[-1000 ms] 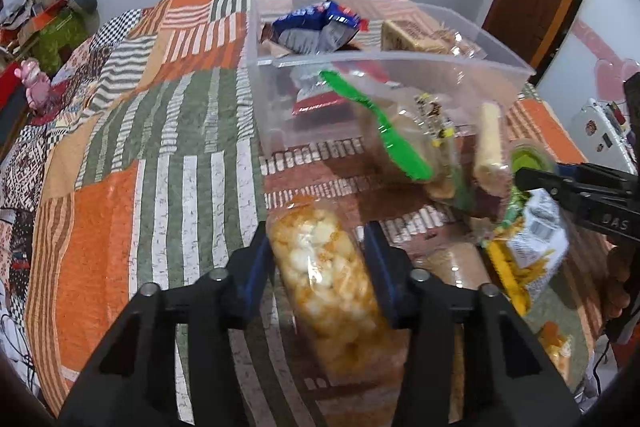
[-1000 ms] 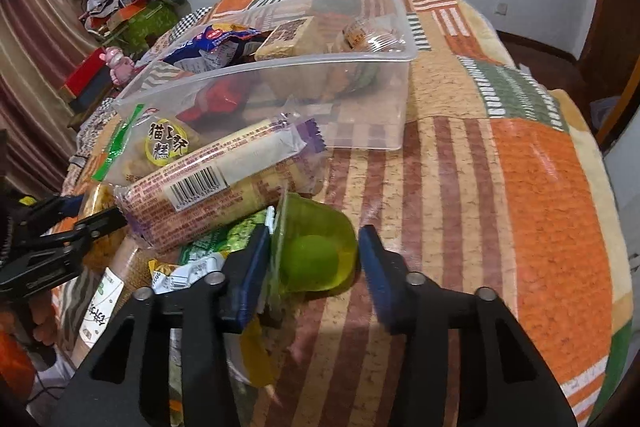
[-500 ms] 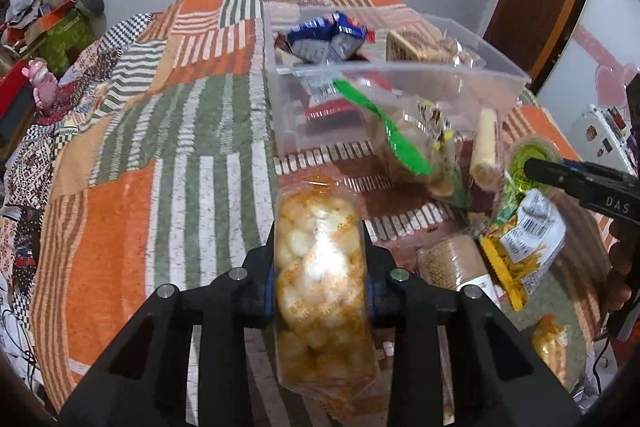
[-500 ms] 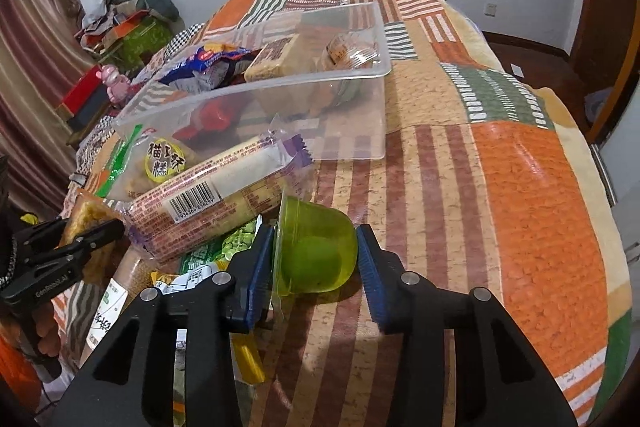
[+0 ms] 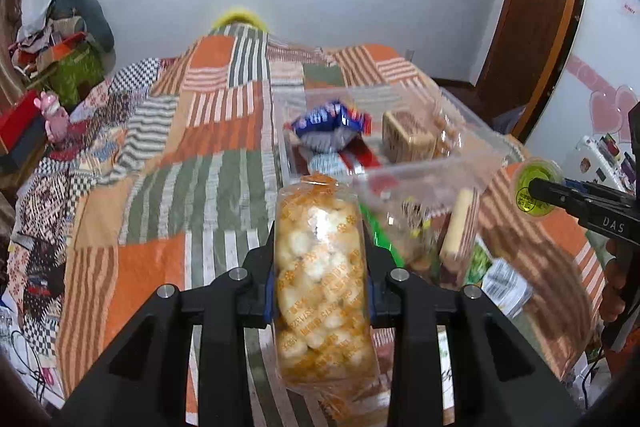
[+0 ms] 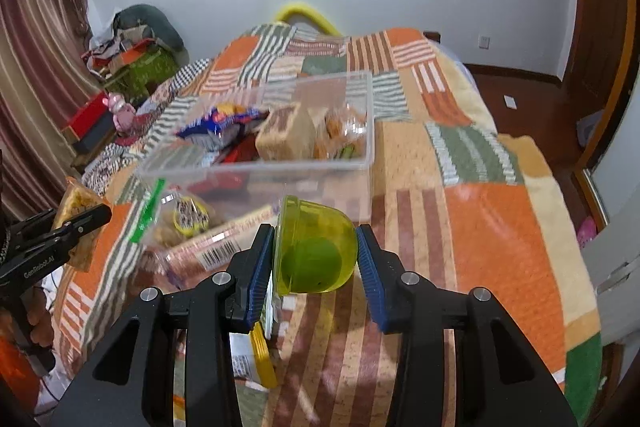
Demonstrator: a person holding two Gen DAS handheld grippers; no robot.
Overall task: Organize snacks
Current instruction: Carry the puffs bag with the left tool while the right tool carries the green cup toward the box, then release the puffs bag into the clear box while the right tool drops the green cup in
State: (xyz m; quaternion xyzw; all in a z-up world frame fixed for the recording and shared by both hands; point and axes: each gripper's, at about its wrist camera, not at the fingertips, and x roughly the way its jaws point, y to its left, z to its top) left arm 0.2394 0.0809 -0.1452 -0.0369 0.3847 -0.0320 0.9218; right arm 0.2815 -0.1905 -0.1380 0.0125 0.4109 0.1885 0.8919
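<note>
My left gripper [image 5: 320,283] is shut on a clear bag of orange-white puffed snacks [image 5: 322,267] and holds it above the bedspread, in front of the clear plastic bin [image 5: 460,163]. My right gripper [image 6: 316,259] is shut on a green jelly cup [image 6: 316,251], lifted off the bed just in front of the bin [image 6: 256,171]. The bin holds a blue chip bag [image 6: 218,125], a brown biscuit pack [image 6: 284,137] and other snacks. The cup and right gripper also show in the left wrist view [image 5: 534,187].
Loose snacks lie on the patchwork bedspread [image 6: 500,227] before the bin: a long barcode-labelled pack [image 6: 216,247], a green-strip bag [image 6: 180,215], a yellow packet [image 6: 260,355]. Clutter and a red box [image 6: 92,119] sit left of the bed. A door [image 5: 536,7] stands at right.
Both grippers closed on their items and lifted them off the bed. The views have risen and tilted up, showing the bin's inside from higher.
</note>
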